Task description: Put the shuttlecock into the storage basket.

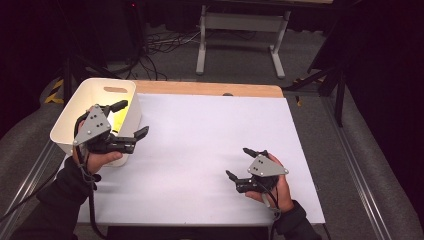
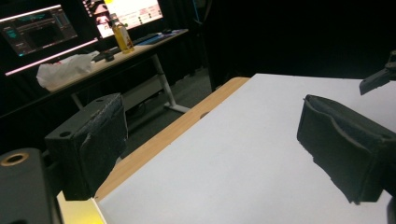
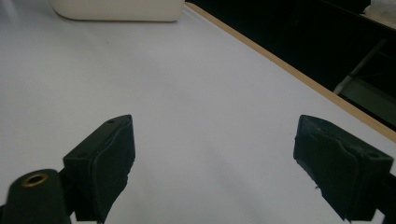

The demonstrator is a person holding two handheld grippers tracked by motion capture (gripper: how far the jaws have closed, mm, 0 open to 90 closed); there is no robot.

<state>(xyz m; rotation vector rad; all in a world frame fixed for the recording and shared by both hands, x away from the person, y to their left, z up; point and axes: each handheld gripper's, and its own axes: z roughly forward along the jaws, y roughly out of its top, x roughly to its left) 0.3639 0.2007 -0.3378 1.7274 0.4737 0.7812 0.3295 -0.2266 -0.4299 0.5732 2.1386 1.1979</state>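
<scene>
1. High view: a white bin (image 1: 80, 107) sits at the table's (image 1: 210, 145) left edge, a rounded rectangular tub with a slot handle in its far wall and something yellow inside.
2. Left gripper (image 1: 131, 120) hangs over the bin's right rim, jaws spread wide and holding nothing.
3. Right gripper (image 1: 241, 162) hovers low over the white tabletop at the near right, well apart from the bin, jaws wide and empty.
4. Right gripper view: the bin's (image 3: 116, 10) smooth cream wall shows at the top edge, beyond the bare surface.
</scene>
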